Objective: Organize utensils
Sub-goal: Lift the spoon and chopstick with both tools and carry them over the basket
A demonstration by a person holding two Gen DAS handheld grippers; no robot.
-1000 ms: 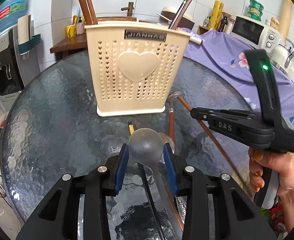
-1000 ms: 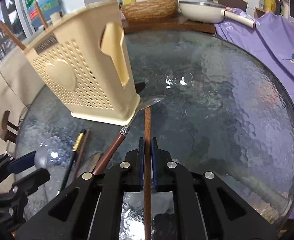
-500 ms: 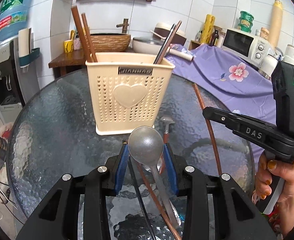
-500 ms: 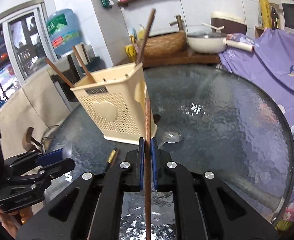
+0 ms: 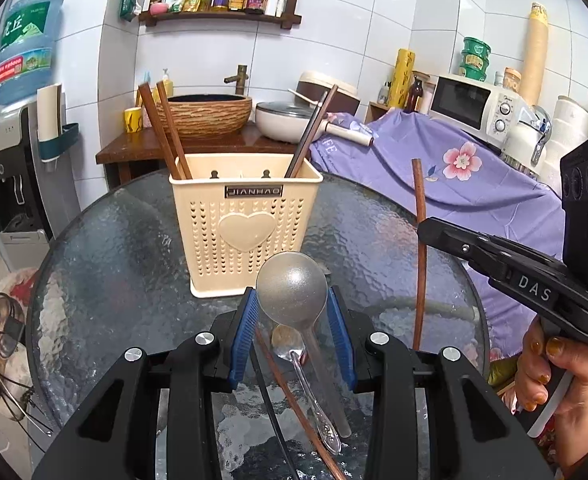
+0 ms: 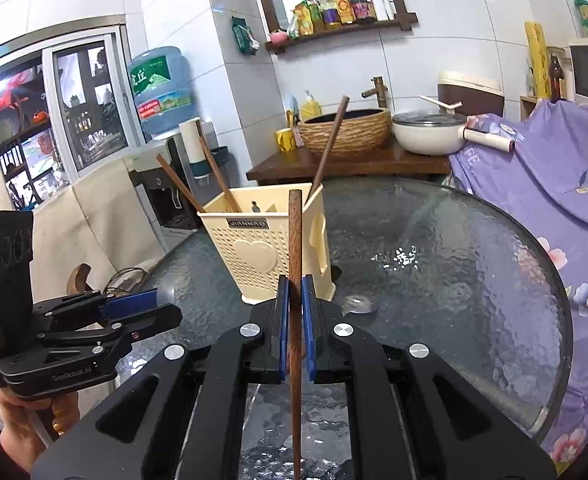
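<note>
My left gripper [image 5: 292,312] is shut on the round bowl of a grey metal spoon [image 5: 292,290], held above the glass table [image 5: 114,272]. The cream perforated utensil holder [image 5: 246,224] stands just beyond, with several chopsticks leaning in it. To the right, my right gripper [image 5: 423,230] is shut on a brown chopstick [image 5: 419,260] standing nearly upright. In the right wrist view the chopstick [image 6: 295,240] rises between the shut pads of the right gripper [image 6: 295,292], in front of the holder [image 6: 262,248]. The left gripper [image 6: 150,304] hangs at the left.
Below the left gripper a small metal spoon [image 5: 294,354] and a brown chopstick [image 5: 294,396] lie on the glass. A purple flowered cloth [image 5: 453,184] covers a counter at the right. A wooden stand with a woven basin [image 5: 206,116] and a white pan [image 5: 286,120] is behind the table.
Both grippers have risen and tipped up, so the holder looks farther and lower. The right gripper lifted its chopstick off the table toward upright. The spoon stayed in the left grip.
</note>
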